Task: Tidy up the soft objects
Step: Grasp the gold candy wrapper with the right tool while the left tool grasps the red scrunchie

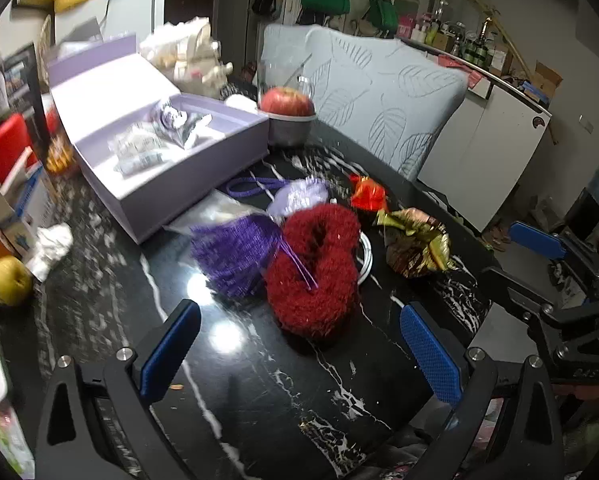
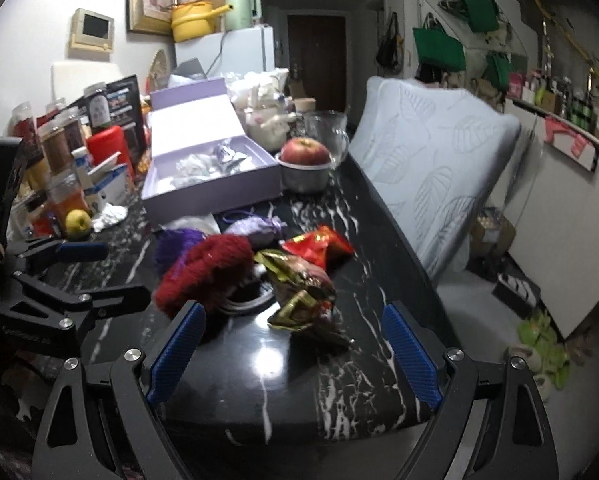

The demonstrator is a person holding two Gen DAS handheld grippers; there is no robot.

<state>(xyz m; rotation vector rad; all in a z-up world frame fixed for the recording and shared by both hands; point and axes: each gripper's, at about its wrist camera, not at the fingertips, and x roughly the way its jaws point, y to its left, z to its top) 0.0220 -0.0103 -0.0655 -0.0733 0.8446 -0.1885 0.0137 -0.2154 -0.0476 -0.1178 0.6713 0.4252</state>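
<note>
A dark red fuzzy knitted piece [image 1: 311,272] lies on the black marble table [image 1: 239,392], with a purple fuzzy piece [image 1: 235,256] touching its left side. Behind them are a lavender sachet [image 1: 299,198], a red pouch [image 1: 367,196] and a gold foil pouch [image 1: 415,242]. My left gripper [image 1: 299,354] is open and empty, just short of the red piece. My right gripper [image 2: 293,354] is also open and empty, in front of the gold foil pouch [image 2: 303,284] and the red fuzzy piece [image 2: 203,272]. An open lavender box [image 2: 211,172] stands behind.
An apple in a metal bowl [image 2: 303,160] and a glass mug [image 2: 331,136] stand right of the box. Jars, cartons and a yellow apple [image 2: 78,222] crowd the table's left side. A leaf-patterned cushion [image 2: 431,152] leans at the right edge. A white cable [image 1: 366,256] lies under the red piece.
</note>
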